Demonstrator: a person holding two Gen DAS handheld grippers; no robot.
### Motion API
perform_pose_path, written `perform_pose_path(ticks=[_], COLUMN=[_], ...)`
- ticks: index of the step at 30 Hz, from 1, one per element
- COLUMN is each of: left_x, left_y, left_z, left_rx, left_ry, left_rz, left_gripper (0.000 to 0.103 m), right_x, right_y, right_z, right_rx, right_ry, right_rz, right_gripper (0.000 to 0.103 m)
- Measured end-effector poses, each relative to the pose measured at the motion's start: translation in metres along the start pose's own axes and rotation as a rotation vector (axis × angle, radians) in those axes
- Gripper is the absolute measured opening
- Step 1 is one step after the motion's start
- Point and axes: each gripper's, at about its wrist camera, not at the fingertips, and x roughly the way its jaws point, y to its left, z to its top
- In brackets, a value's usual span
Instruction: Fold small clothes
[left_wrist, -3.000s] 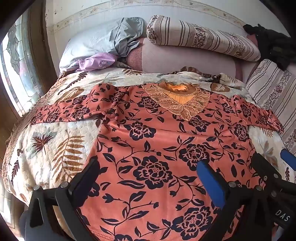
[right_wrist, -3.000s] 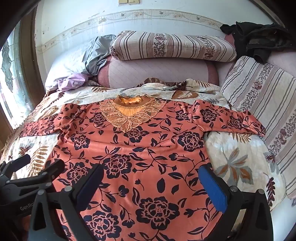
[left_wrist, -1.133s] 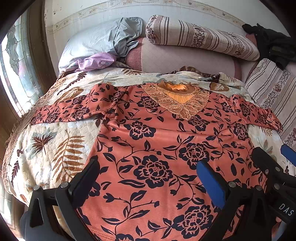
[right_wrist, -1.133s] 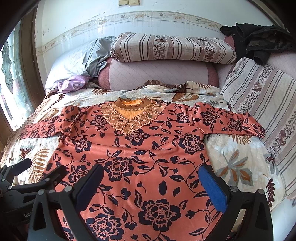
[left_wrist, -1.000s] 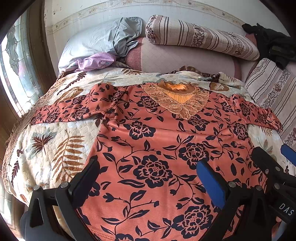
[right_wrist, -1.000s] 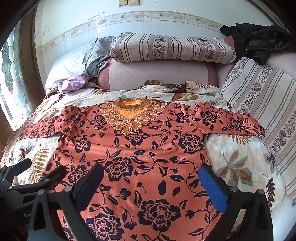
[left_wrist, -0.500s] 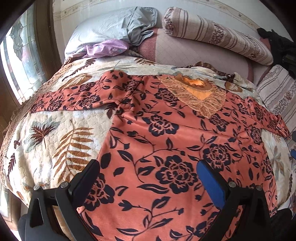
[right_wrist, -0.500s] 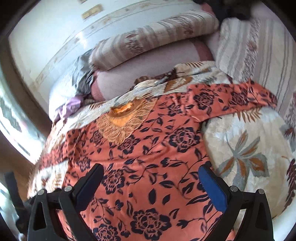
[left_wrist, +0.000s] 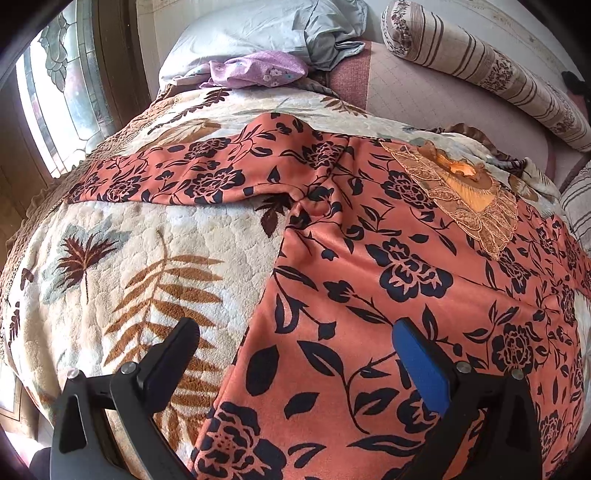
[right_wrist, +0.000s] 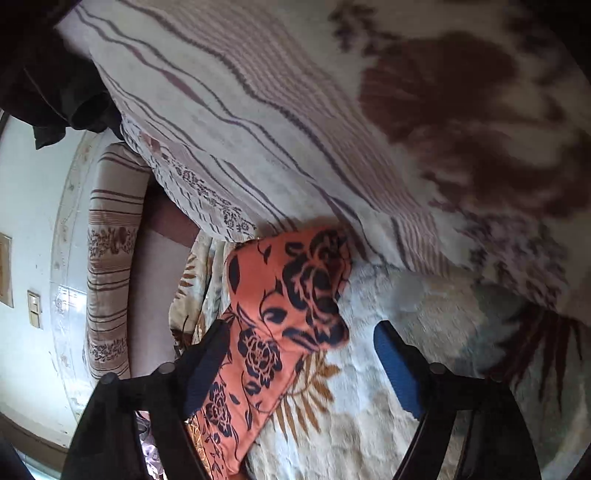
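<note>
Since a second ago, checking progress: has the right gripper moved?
Yes. The right gripper swung to the orange floral garment's sleeve end beside the striped cushion, jaws closing, nothing gripped.

Left tongs (left_wrist: 295, 354) gape; right tongs (right_wrist: 299, 362) narrowing, empty.

bed (left_wrist: 110, 266) with cream leaf-print blanket | orange floral garment (left_wrist: 388, 288) spread flat on it, sleeve (right_wrist: 288, 295) out to the right edge | far end: pale pillow (left_wrist: 258, 33), lilac cloth (left_wrist: 255, 70), striped bolster (left_wrist: 480, 66) | right: striped cushion (right_wrist: 258, 122)
</note>
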Motion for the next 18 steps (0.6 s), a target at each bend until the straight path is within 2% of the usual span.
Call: perform_pose_path(ticks=[1, 2, 3, 4, 6, 8, 11, 15, 18], left_x=[0.002, 0.003, 0.003, 0.002, -0.001, -0.004, -0.010, -0.020, -0.022], left_y=[-0.001, 0.000, 0.001, 0.004, 0.012, 0.021, 0.036, 0.059, 0.075], left_z=[0.000, 0.000, 0.000, 0.000, 0.000, 0.000, -0.001, -0.003, -0.005], left_rx=[0.003, 0.002, -0.001, -0.009, -0.031, -0.048, -0.083, -0.135, -0.173], left_ry=[0.002, 0.003, 0.003, -0.003, -0.020, -0.037, -0.054, -0.087, -0.090], left_rz=[0.000, -0.003, -0.008, -0.015, -0.031, -0.042, -0.057, -0.065, -0.071], left_gripper=[0.103, 0.103, 0.103, 0.103, 0.103, 0.103, 0.103, 0.103, 0.103], right_x=[0.007, 0.013, 0.014, 0.009, 0.000, -0.013, -0.031, -0.036, -0.017], right_y=[0.002, 0.004, 0.012, 0.023, 0.053, 0.093, 0.166, 0.262, 0.310], right_z=[0.005, 0.009, 0.010, 0.005, -0.010, -0.027, -0.073, -0.156, -0.233], right_rx=[-0.003, -0.007, -0.028, -0.063, -0.140, -0.168, -0.199, -0.210, -0.192], right_ry=[0.008, 0.018, 0.006, -0.020, -0.029, -0.012, 0.022, 0.126, 0.196], right_rz=[-0.005, -0.028, -0.070, -0.076, -0.011, 0.118, 0.332, 0.617, 0.755], right_gripper=[0.036, 0.018, 0.010, 0.009, 0.009, 0.009, 0.009, 0.009, 0.014])
